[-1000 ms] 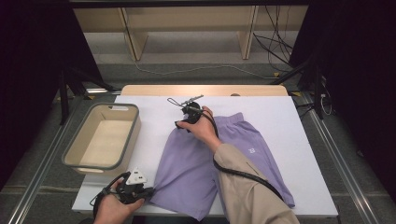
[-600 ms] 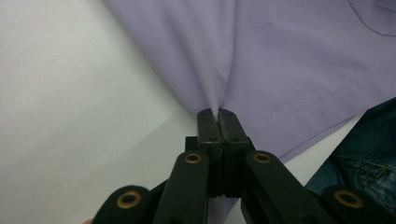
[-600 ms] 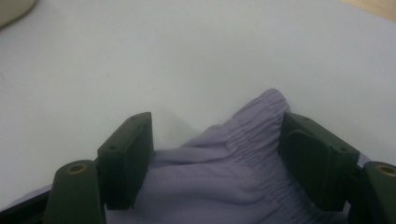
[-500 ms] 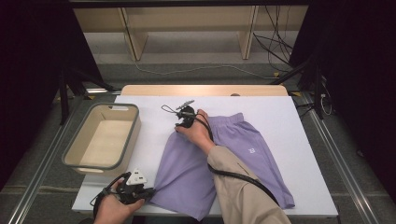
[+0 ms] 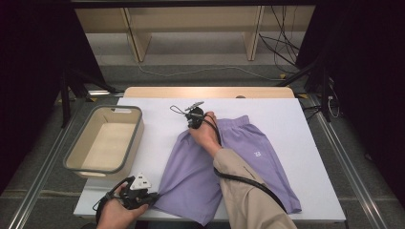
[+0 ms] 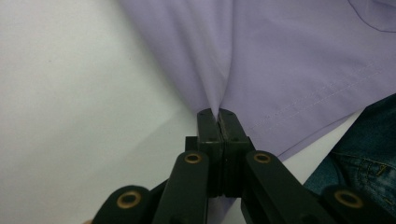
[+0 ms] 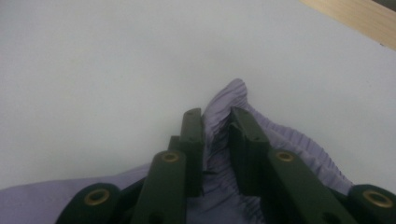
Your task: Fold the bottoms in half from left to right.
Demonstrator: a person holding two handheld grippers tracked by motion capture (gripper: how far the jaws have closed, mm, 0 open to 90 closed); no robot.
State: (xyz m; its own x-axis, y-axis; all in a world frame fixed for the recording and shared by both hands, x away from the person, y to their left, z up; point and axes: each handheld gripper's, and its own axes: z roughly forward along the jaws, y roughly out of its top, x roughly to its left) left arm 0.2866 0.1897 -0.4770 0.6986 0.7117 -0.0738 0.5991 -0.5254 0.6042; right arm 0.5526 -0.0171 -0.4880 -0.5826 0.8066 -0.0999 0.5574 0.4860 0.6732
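Purple shorts [image 5: 248, 157] are spread on the white table [image 5: 315, 119] beside the grey bin [image 5: 102, 143], the hem corner already clamped by the left gripper [image 6: 218, 112], the ruched waistband being closed on by the right gripper [image 7: 215, 119], so folding or lifting is judged still undone.
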